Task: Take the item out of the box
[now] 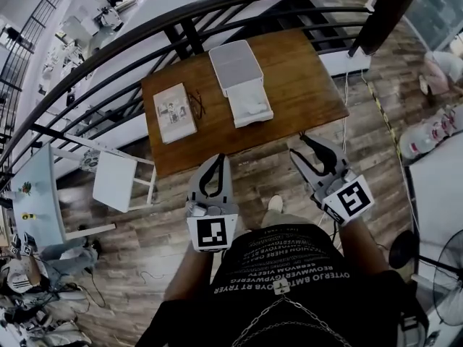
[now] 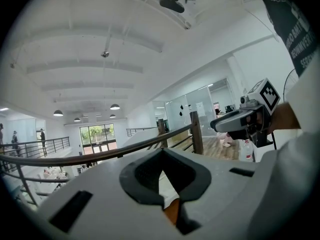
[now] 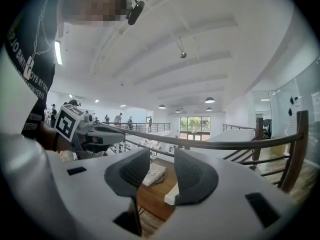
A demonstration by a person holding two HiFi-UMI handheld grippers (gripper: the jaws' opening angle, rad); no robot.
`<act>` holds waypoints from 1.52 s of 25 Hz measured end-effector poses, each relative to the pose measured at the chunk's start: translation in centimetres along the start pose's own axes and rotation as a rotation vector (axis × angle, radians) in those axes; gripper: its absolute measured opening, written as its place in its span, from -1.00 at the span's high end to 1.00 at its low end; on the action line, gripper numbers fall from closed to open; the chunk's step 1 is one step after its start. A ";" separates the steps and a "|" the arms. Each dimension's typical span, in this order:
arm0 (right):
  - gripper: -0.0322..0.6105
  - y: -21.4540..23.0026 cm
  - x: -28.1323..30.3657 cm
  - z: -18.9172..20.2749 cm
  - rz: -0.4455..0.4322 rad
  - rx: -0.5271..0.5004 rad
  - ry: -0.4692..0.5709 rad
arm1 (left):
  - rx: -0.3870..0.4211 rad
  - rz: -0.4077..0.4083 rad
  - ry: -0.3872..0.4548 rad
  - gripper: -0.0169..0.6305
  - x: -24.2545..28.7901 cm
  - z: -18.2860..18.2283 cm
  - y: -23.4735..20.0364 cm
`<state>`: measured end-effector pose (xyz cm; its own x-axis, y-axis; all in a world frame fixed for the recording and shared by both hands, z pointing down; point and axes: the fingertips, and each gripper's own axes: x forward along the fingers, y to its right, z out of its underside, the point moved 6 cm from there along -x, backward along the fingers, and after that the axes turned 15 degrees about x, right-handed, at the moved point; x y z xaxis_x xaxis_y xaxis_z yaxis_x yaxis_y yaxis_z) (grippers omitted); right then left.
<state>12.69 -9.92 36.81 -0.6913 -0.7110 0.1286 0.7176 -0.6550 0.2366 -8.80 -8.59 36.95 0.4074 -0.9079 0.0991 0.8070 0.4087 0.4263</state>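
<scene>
An open white box (image 1: 251, 107) lies on the brown wooden table (image 1: 304, 85), its lid (image 1: 234, 65) folded back behind it. Something pale lies inside; I cannot tell what it is. Both grippers hang over the floor on the near side of the table, apart from the box. My left gripper (image 1: 218, 159) (image 2: 161, 158) has its jaws together with nothing in them. My right gripper (image 1: 304, 145) (image 3: 161, 160) stands open and empty. Between its jaws show the table (image 3: 152, 201), a corner of the box (image 3: 172, 195) and a booklet (image 3: 154, 174).
A printed booklet (image 1: 173, 112) and a pair of glasses (image 1: 197, 103) lie at the table's left. A dark railing (image 1: 217, 6) runs behind the table. A white stool (image 1: 116, 181) stands at the left, and a fan (image 1: 445, 280) at the lower right.
</scene>
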 end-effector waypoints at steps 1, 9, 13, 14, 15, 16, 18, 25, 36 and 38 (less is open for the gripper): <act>0.48 0.4 0.0 -0.2 -0.004 -0.011 -0.001 | 0.001 -0.002 0.001 0.93 0.4 -0.2 0.1; 0.48 3.3 0.0 -1.7 -0.043 -0.042 0.015 | 0.021 -0.025 0.012 0.93 3.2 -1.8 1.0; 0.48 4.8 0.4 -2.5 -0.073 -0.058 0.022 | 0.026 -0.061 0.035 0.93 4.4 -2.8 1.2; 0.48 5.1 0.6 -2.6 -0.082 -0.062 0.023 | 0.025 -0.069 0.031 0.93 4.6 -2.8 1.2; 0.48 5.4 0.7 -2.7 -0.091 -0.066 0.025 | 0.023 -0.076 0.025 0.93 4.7 -2.8 1.2; 0.48 5.7 0.9 -2.7 -0.098 -0.065 0.028 | 0.023 -0.082 0.016 0.93 4.8 -2.6 1.2; 0.48 6.4 1.2 -2.8 -0.104 -0.039 0.034 | 0.023 -0.091 -0.006 0.93 5.2 -2.3 1.4; 0.48 7.8 1.9 -2.4 -0.121 -0.038 0.016 | 0.011 -0.118 -0.050 0.93 5.4 -1.8 1.1; 0.47 8.5 4.8 -1.9 -0.095 -0.014 0.022 | 0.015 -0.105 -0.056 0.93 6.7 -0.4 -1.6; 0.47 8.3 5.5 -1.8 -0.096 -0.016 0.015 | 0.011 -0.101 -0.044 0.93 7.1 -0.4 -2.2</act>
<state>14.97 -19.69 37.77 -0.7555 -0.6487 0.0917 0.6498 -0.7239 0.2317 -7.49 -15.93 36.35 0.3052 -0.9476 0.0944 0.8381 0.3143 0.4458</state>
